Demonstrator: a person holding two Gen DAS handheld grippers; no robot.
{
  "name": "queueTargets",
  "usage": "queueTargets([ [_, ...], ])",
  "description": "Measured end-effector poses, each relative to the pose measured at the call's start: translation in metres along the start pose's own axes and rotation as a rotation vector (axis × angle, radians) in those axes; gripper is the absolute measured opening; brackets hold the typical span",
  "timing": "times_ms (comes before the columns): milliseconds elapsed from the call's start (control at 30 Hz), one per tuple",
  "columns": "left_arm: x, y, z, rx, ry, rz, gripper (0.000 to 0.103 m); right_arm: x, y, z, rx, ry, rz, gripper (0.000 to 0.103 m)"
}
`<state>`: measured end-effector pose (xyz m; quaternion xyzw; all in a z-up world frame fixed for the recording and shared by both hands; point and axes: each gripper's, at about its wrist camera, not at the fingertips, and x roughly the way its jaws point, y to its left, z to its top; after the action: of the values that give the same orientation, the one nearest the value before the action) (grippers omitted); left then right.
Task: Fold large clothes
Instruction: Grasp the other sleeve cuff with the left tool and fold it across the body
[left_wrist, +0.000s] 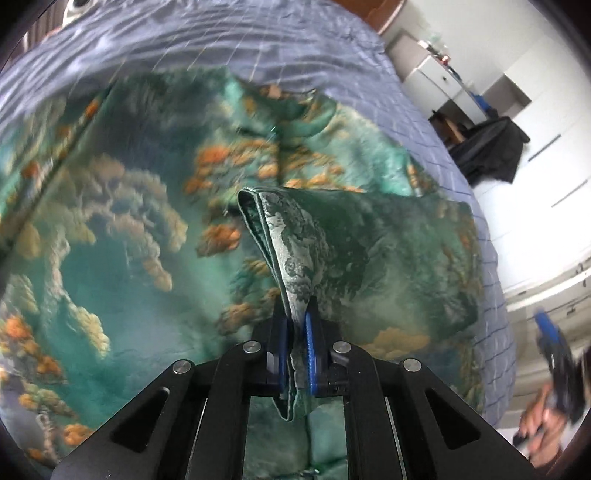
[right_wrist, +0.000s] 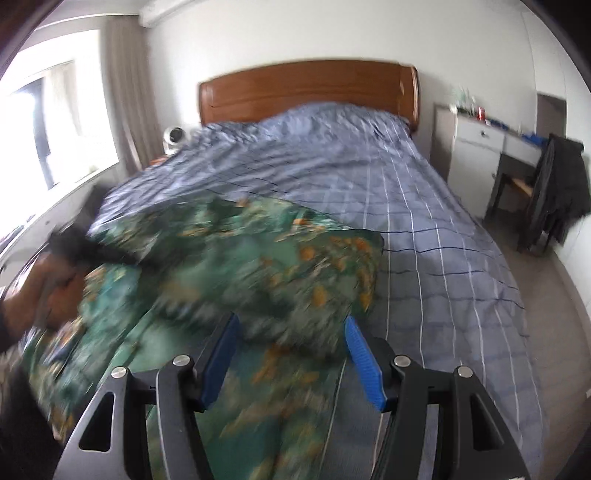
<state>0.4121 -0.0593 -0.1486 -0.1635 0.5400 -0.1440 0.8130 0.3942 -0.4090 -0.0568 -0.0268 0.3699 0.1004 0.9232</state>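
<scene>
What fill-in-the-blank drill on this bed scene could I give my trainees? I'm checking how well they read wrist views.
1. The left hand-held gripper is shut on a fold of the green ____.
2. The right hand-held gripper has its jaws ____, gripping nothing.
3. The garment lies on a blue checked ____.
4. The headboard behind the bed is made of ____.

Missing words: garment; open; bedcover; wood

Green garment (left_wrist: 140, 206) with orange-tan print spread on bed; one edge lifted, folded over
</scene>
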Motion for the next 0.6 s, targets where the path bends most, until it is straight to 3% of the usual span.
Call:
queueTargets([
  [67,0.005,0.002,-0.001,0.003,-0.004,0.006,0.007,0.047,-0.010,0.022,0.021,0.067,0.012,0.046],
  [100,0.007,0.002,-0.002,0.008,-0.006,0.013,0.008,0.066,-0.015,0.029,0.020,0.091,0.002,0.028],
  [133,0.010,0.001,-0.004,0.018,-0.010,0.026,0.008,0.093,-0.017,0.038,0.017,0.121,-0.008,0.023],
  [367,0.029,0.005,-0.001,0.038,-0.018,0.056,0.011,0.196,-0.036,0.064,0.156,0.150,0.011,0.022],
  [433,0.032,0.007,0.000,0.034,-0.023,0.050,0.011,0.223,-0.041,0.061,0.185,0.215,0.018,0.021],
  [500,0.035,0.009,0.000,0.030,-0.027,0.045,0.011,0.239,-0.044,0.055,0.205,0.262,0.029,0.020],
  [600,0.035,0.006,-0.001,0.045,-0.035,0.055,0.011,0.238,-0.048,0.053,0.228,0.258,0.044,0.019],
])
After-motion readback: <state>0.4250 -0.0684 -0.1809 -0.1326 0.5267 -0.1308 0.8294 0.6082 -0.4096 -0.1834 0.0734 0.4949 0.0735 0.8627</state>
